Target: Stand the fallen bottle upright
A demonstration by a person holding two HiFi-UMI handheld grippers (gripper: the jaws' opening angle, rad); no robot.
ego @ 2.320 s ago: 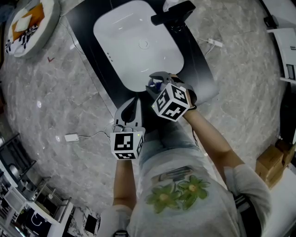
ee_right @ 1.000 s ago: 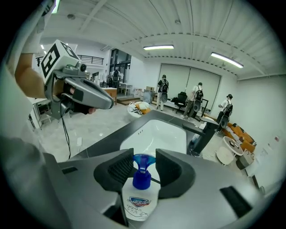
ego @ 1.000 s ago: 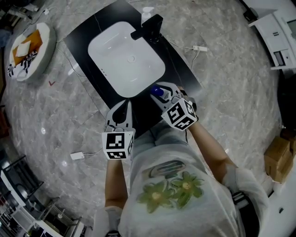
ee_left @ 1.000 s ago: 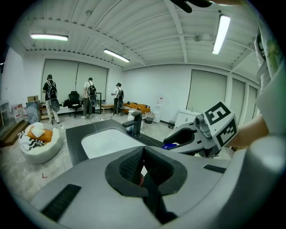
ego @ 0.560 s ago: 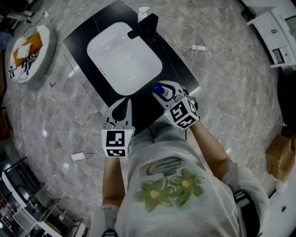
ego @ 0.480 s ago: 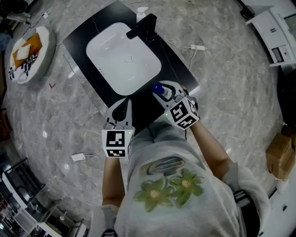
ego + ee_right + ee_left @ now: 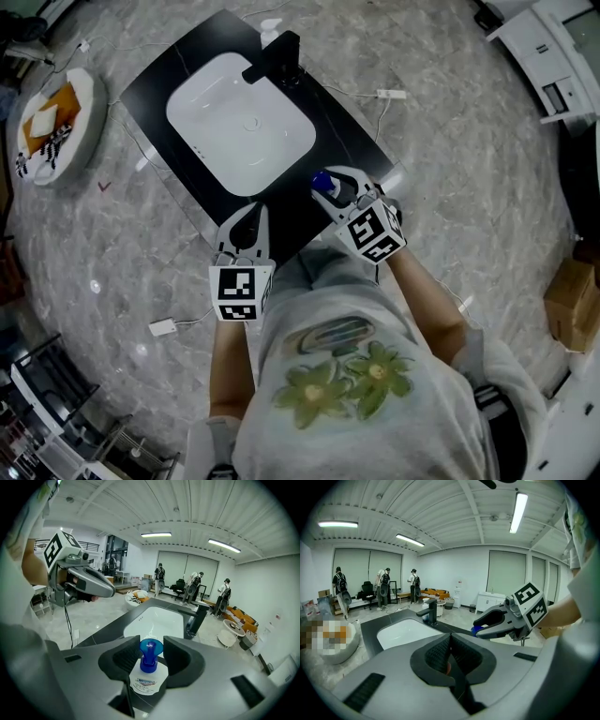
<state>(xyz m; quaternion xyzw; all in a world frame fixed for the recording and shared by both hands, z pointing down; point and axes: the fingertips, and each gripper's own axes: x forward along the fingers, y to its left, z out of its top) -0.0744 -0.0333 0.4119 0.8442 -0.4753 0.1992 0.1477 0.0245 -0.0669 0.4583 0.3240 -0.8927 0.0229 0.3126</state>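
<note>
A small white bottle [image 7: 143,681] with a blue cap [image 7: 150,648] and a printed label sits between the jaws of my right gripper [image 7: 149,654], which is shut on it. The cap points forward along the jaws, towards the white sink [image 7: 157,620]. From the head view the blue cap [image 7: 322,181] shows at the tip of the right gripper [image 7: 330,184], over the front right part of the black counter [image 7: 323,103]. My left gripper [image 7: 249,214] hovers by the counter's front edge, left of the right one. In its own view the left gripper [image 7: 449,645] is shut and holds nothing.
A black faucet [image 7: 274,58] stands behind the sink [image 7: 239,122], with a white pump bottle [image 7: 271,28] past it. On the marble floor lie a round cushion [image 7: 52,122], a white charger with cable [image 7: 163,326] and a cardboard box [image 7: 572,302]. People stand far off [image 7: 192,588].
Both grippers have drifted a little away from the sink, rightwards along the counter's front. The bottle stays in the right gripper, and the left stays shut.
</note>
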